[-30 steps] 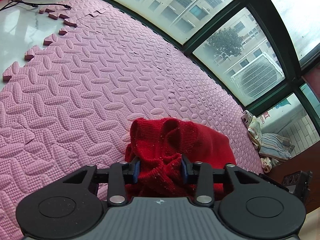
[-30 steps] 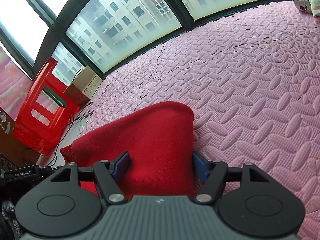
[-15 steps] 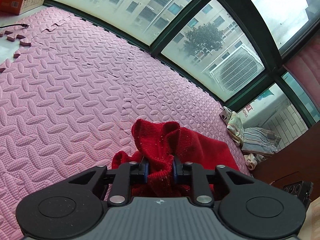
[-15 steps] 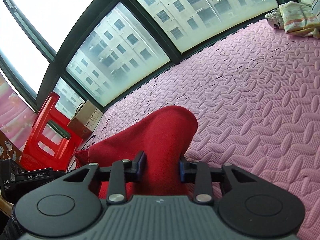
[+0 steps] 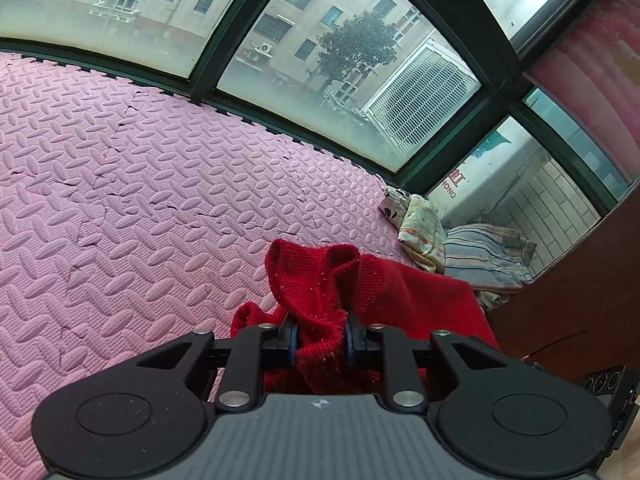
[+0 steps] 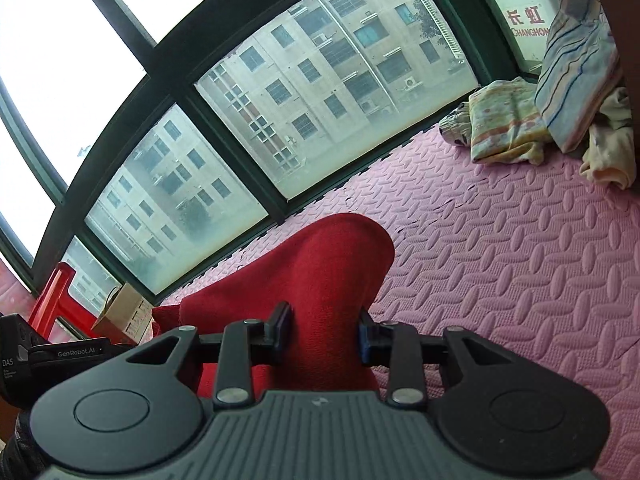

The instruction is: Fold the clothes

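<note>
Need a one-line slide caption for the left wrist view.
Left gripper clamped on a bunched fold of the red knit sweater above the pink foam mat, folded laundry beside the window.

A black device (image 6: 60,354) at the near left edge of the right wrist view reads "GenRobot.AI" and "DAS". Outside the far window, a white sign (image 6: 526,24) shows red characters "长虹" above "CHANGHON", cut off at the edge.

Your red sweater (image 5: 416,300) runs under the left gripper (image 5: 319,342) body, lower part hidden. Red stool (image 6: 50,300) cut off by window frame; striped clothes pile (image 6: 576,76) cropped at edge.
</note>
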